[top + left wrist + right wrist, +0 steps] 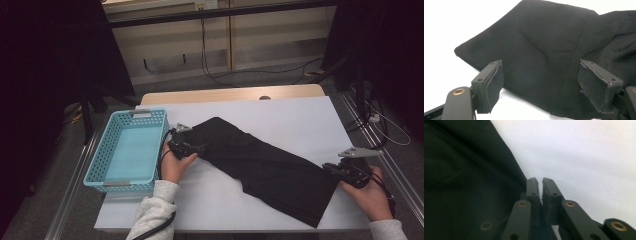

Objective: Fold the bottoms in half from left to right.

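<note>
Two grippers at work on one black garment (pixel 265 167), spread aslant across the white table cover (pixel 295 120).

Left gripper (pixel 192 149): at the garment's upper-left end, held in the person's left hand (pixel 175 167). In the left gripper view its jaws stand wide apart, left gripper (pixel 540 82) over the cloth, with the black garment (pixel 544 50) lying between and beyond the pads. Pads not pressing on the fabric; a seam runs down the cloth close to the pad on that view's right. The cloth's edge passes just under the other pad, white cover showing beside it.

Right gripper (pixel 331 167): at the garment's lower-right end, in the right hand (pixel 370 197), grey three-cornered plate on top. In the right gripper view, right gripper (pixel 539 181) has its jaws nearly together, only a thin slit between the tips. No cloth seen in that slit; the black garment (pixel 469 182) lies just beside the jaws on that view's left, its edge running right up against them. White cover ahead of the tips.

Blue basket (pixel 102 155): on the far side of the left gripper from the garment, close by the left hand.
</note>
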The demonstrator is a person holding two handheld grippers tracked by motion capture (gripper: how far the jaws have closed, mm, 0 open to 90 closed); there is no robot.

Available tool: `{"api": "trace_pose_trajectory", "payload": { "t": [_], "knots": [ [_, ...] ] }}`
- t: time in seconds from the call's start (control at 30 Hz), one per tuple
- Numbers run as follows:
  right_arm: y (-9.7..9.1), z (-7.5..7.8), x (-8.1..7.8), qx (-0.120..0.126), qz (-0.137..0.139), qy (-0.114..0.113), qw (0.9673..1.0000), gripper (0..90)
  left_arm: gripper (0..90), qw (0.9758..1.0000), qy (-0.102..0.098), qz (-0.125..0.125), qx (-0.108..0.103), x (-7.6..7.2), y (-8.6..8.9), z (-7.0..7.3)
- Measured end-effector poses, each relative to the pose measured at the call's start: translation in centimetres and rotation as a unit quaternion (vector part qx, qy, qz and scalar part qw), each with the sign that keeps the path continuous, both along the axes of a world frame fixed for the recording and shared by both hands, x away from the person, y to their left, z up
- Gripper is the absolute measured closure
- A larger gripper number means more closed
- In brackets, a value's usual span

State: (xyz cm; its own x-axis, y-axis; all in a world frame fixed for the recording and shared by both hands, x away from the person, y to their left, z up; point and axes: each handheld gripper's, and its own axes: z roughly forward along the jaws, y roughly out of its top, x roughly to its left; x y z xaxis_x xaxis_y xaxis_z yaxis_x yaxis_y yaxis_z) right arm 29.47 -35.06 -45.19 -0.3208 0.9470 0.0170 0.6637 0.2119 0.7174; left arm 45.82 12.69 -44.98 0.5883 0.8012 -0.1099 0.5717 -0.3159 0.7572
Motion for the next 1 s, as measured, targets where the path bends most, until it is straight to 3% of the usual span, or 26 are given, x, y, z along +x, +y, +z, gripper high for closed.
{"api": "trace_pose_trajectory", "payload": {
  "t": [0.13, 0.2, 0.3, 0.4, 0.43, 0.53, 0.6, 0.63, 0.73, 0.93, 1.0],
  "knots": [
    [0.3, 0.3, -0.5, 0.012, 0.007, -0.002, 0.9999, 79.9, 21.5, 1.0000, -0.001, -0.003, 0.000, 0.0, 0.0, 0.1],
    [0.5, 0.0, -0.5, -0.001, 0.002, 0.004, 1.0000, 79.1, 21.4, 1.0000, -0.001, -0.006, 0.000, -0.1, -0.1, 0.2],
    [0.1, -0.5, -0.5, 0.006, 0.005, 0.016, 0.9998, 87.7, 21.5, 1.0000, -0.002, -0.007, -0.002, -0.1, -0.2, 0.2],
    [-0.1, -0.5, -0.4, 0.010, 0.008, 0.018, 0.9997, 89.6, 21.5, 1.0000, -0.002, -0.007, -0.002, -0.1, -0.2, 0.2],
    [-0.3, -0.4, -0.3, -0.002, 0.001, 0.012, 0.9999, 89.9, 21.5, 1.0000, -0.002, -0.007, -0.001, -0.1, -0.2, 0.1],
    [-0.6, -0.3, -0.3, 0.003, -0.012, -0.001, 0.9999, 89.8, 21.5, 0.9999, -0.003, -0.009, 0.005, -0.1, 0.0, 0.2],
    [-0.7, -0.4, -0.4, 0.010, -0.017, -0.005, 0.9998, 84.8, 21.4, 1.0000, -0.003, -0.005, -0.003, -0.1, -0.1, 0.2],
    [-0.5, -0.4, -0.5, -0.007, -0.027, -0.003, 0.9996, 77.6, 21.4, 1.0000, -0.003, -0.004, -0.001, -0.1, -0.1, 0.2],
    [-0.3, -0.1, -0.6, -0.005, -0.024, -0.009, 0.9997, 70.5, 21.3, 0.9999, 0.001, -0.012, 0.006, -0.1, 0.1, 0.2],
    [2.2, 0.6, -0.9, 0.004, 0.026, -0.016, 0.9995, 61.2, 20.6, 1.0000, 0.001, -0.008, 0.002, -0.1, -0.1, 0.0],
    [2.6, 0.5, -0.6, 0.004, 0.030, -0.015, 0.9994, 58.7, 20.1, 0.9999, 0.003, -0.012, 0.008, -0.1, 0.1, 0.0]
  ]
}}
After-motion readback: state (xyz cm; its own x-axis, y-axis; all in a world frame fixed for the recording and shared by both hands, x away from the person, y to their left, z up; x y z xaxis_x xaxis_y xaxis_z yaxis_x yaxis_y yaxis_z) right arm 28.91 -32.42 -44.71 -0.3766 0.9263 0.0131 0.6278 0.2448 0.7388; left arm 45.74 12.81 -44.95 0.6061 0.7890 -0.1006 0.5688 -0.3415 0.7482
